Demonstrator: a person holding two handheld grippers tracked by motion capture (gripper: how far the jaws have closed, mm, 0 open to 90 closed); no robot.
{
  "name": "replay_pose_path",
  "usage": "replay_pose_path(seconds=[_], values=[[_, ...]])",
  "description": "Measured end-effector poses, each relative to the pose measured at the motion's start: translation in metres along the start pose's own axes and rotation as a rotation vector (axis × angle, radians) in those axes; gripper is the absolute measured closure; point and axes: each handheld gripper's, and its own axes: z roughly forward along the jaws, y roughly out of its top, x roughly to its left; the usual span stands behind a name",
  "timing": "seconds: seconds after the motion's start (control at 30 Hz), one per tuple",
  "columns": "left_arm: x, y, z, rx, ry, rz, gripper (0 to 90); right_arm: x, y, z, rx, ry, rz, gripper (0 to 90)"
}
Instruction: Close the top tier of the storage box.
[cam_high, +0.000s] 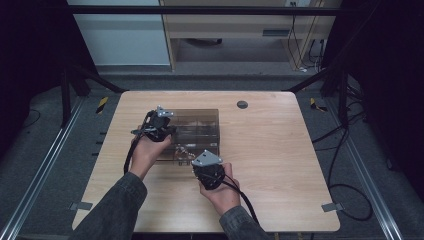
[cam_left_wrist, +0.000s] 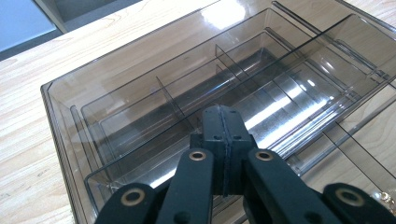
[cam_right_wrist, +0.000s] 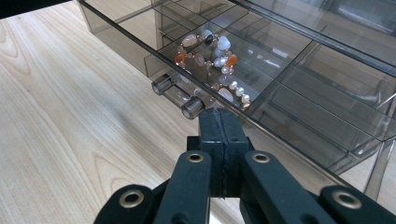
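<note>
A smoky clear organiser box (cam_high: 200, 122) stands left of the table's middle, its lower drawer (cam_high: 172, 155) pulled out toward me. A beaded bracelet (cam_right_wrist: 212, 58) of orange, white and pearl beads lies in a front compartment of that drawer (cam_right_wrist: 299, 100). The drawer's clear bar handle (cam_right_wrist: 180, 95) sits just beyond my right gripper (cam_right_wrist: 219, 119), which is shut with nothing in it; whether it touches the drawer front I cannot tell. My left gripper (cam_left_wrist: 223, 116) is shut too, over the box's divided top tray (cam_left_wrist: 140, 107). In the high view the left gripper (cam_high: 161, 129) is above the box's left side and the right gripper (cam_high: 206, 162) is at the drawer's front.
The wooden table (cam_high: 280, 160) has bare room to the right and in front. A round cable hole (cam_high: 242, 104) lies behind the box. Metal rails and cables run along both sides of the table, and a cabinet stands at the back.
</note>
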Motion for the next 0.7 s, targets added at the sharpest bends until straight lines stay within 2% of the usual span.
replay_pose_path(seconds=[0.43, 0.7], values=[[0.0000, 0.0000, 0.0000, 0.001, -0.001, 0.000, 89.7, -0.0046, 0.0020, 0.0033, -0.001, 0.004, 0.028, 90.0], [0.0000, 0.0000, -0.0001, 0.001, 0.000, 0.002, 89.7, -0.0067, 0.0032, 0.0046, -0.004, 0.005, 0.026, 90.0]])
